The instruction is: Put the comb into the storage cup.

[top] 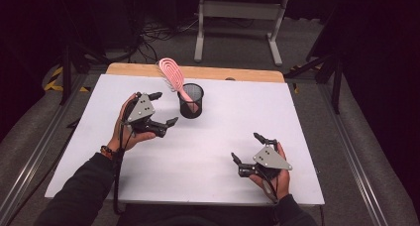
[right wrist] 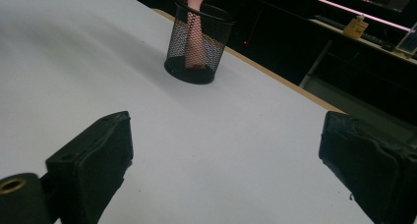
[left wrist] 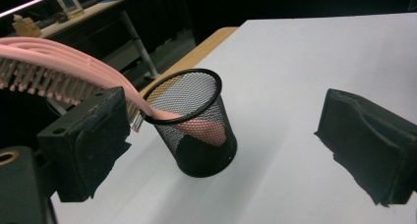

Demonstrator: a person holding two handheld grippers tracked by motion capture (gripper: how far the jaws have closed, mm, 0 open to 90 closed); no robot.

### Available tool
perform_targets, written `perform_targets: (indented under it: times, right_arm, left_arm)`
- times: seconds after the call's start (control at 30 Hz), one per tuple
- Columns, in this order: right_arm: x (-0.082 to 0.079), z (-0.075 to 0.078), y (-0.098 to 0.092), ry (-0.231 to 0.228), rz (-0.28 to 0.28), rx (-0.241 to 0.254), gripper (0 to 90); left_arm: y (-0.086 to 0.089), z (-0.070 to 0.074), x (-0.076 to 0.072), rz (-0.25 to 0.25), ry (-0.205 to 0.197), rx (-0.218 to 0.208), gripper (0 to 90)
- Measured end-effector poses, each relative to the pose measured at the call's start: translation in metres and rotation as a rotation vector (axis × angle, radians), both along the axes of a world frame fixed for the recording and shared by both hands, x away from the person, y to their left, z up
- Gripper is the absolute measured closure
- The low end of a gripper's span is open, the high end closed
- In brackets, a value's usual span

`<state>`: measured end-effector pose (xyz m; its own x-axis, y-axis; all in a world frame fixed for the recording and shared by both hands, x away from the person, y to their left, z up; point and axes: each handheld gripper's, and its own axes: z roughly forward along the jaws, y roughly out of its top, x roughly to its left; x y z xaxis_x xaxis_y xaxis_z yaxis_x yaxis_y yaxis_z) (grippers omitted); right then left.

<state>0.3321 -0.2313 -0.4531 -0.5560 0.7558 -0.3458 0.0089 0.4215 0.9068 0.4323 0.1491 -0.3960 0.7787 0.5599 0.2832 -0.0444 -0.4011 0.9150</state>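
Bristles (left wrist: 29,81) of pink hairbrush (left wrist: 74,62) visible from left gripper view.

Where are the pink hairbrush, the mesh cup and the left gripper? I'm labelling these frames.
pink hairbrush (top: 171,71): high view, on its slotted head.
mesh cup (left wrist: 196,130): left gripper view, on its mesh wall.
left gripper (top: 164,108): high view, midway between its open fingertips.

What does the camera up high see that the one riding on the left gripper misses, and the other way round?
The high view alone takes in both hands, the left gripper and right gripper, each open, and the whole white table. The left gripper view alone brings out the brush's bristles and its handle behind the mesh. Both share the pink hairbrush standing in the black mesh cup.
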Motion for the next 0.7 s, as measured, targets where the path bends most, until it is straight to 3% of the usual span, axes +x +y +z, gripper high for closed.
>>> perform_targets:
  times: [0.57,0.7]
  right_arm:
    - [-0.002,0.004,-0.001,-0.006,-0.003,0.016,7.0]
    - [-0.003,0.004,-0.001,-0.008,-0.002,0.012,7.0]
  left_arm:
    - [0.002,-0.015,-0.024,-0.038,-0.004,-0.016,6.2]
    - [0.002,-0.017,-0.031,-0.050,-0.006,0.000,6.2]
